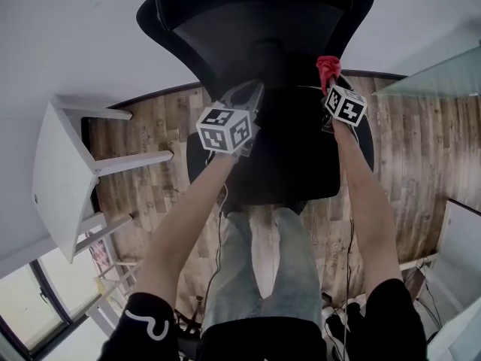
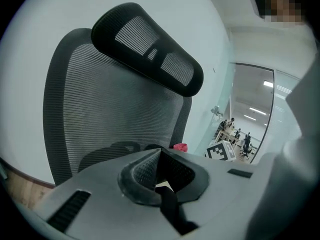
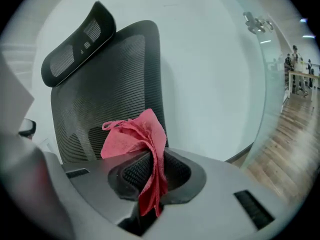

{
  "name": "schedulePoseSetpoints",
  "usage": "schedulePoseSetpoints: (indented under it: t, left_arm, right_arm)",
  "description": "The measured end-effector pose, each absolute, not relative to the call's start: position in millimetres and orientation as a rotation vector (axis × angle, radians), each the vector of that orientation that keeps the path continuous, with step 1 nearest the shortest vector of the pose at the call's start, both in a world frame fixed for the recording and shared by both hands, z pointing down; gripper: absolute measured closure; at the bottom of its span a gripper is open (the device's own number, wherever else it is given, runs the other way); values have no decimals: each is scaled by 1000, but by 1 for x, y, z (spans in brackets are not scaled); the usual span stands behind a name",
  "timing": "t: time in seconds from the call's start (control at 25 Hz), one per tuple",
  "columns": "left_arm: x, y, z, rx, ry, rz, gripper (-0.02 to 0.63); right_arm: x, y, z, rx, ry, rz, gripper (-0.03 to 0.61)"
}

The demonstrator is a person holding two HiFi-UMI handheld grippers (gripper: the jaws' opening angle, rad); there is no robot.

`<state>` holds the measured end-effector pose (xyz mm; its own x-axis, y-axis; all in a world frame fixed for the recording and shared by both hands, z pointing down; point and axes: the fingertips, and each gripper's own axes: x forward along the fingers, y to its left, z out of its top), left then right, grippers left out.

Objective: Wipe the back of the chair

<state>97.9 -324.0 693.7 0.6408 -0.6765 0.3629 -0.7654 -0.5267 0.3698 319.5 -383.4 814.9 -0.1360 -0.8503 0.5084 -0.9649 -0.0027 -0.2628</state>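
A black mesh office chair (image 1: 255,43) with a headrest (image 2: 150,54) stands in front of me, its backrest (image 3: 110,99) facing both grippers. My right gripper (image 3: 152,161) is shut on a red cloth (image 3: 137,139), which sticks up above the jaws and hangs down between them; in the head view the red cloth (image 1: 328,70) sits near the chair's right edge. My left gripper (image 2: 160,166) is shut with nothing in it, held just short of the backrest's lower part (image 2: 105,119). In the head view the left gripper (image 1: 244,100) is over the chair's seat.
A white table (image 1: 64,179) stands at the left, a glass partition (image 1: 443,74) at the right. Wooden floor (image 1: 421,156) surrounds the chair, with a white wall (image 3: 210,74) behind it. Cables and chair bases lie near my feet.
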Motion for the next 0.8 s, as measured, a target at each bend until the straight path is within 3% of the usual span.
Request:
schedulePoseSetpoints:
  t: [0.32, 0.8]
  left_arm:
    - [74, -318, 698, 2354, -1115, 251, 589]
    - [-43, -301, 697, 2324, -1165, 260, 590]
  right_arm:
    - [308, -363, 808, 1962, -2034, 850, 512]
    - [174, -347, 808, 1848, -2118, 865, 512]
